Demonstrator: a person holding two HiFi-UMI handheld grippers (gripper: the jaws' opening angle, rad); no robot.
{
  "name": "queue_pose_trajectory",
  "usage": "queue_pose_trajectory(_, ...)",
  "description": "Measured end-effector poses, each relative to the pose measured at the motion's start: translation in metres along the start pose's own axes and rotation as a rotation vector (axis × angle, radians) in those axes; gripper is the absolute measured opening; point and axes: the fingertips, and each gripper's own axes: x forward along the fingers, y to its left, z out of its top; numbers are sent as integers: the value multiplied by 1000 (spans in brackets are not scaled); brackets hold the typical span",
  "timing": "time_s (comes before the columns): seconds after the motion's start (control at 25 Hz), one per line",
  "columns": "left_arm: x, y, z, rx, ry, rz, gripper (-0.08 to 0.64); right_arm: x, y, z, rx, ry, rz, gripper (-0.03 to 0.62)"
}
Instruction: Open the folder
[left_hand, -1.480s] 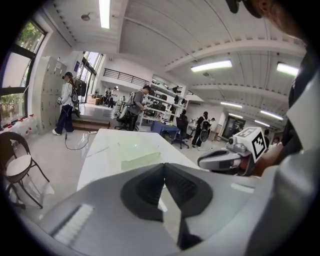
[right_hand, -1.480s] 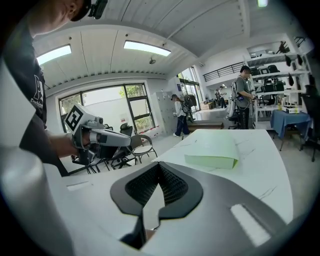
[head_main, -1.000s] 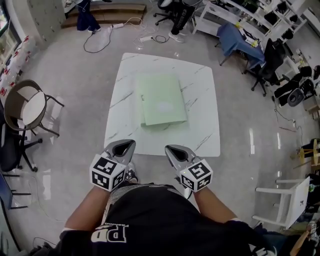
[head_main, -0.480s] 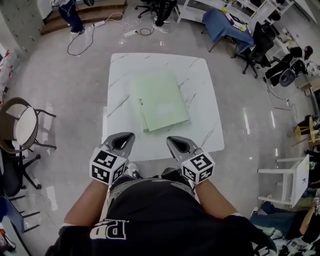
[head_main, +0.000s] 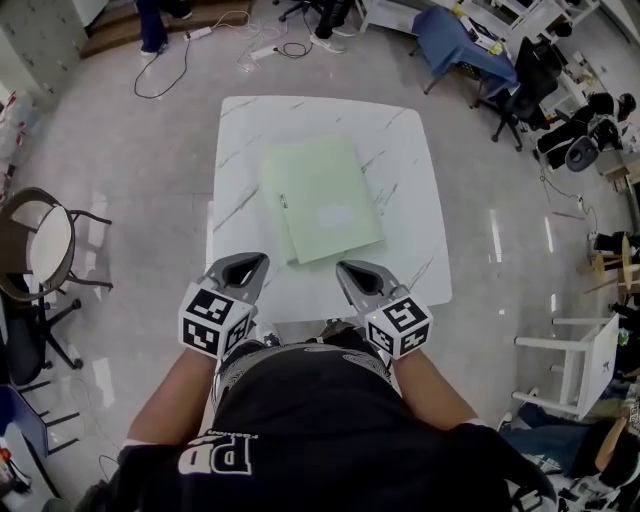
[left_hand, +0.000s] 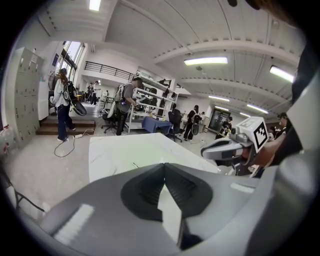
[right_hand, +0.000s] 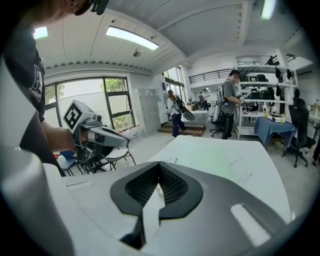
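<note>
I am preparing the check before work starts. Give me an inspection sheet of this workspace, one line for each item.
Surface: white marbled table, flat.
Job's things: green folder, closed, lying flat near the table's middle, slightly turned.
Clutter: nothing seen on the table besides the folder.
Grippers: left gripper and right gripper over the table's near edge, both short of the folder, jaws together, holding nothing.
Cables: power strip and loose cables on the floor beyond the table's far side; none on the table.
Surroundings: round-backed chair on the left, white chair on the right, office chairs at the far right.
</note>
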Motion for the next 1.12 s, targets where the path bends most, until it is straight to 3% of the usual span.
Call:
queue_pose_trajectory(0.4, 12, -2, 13, -24, -19, 116, 57, 12, -21, 13, -76, 14, 133, 0)
queue_pose_trajectory(0.8, 31, 7, -18, -76, 56, 196, 58, 11, -32, 1, -82, 19, 182, 0)
queue_pose_trajectory(1.12, 81, 9, -48, 92, 170, 173, 58, 25, -36, -19, -94, 58, 194, 0)
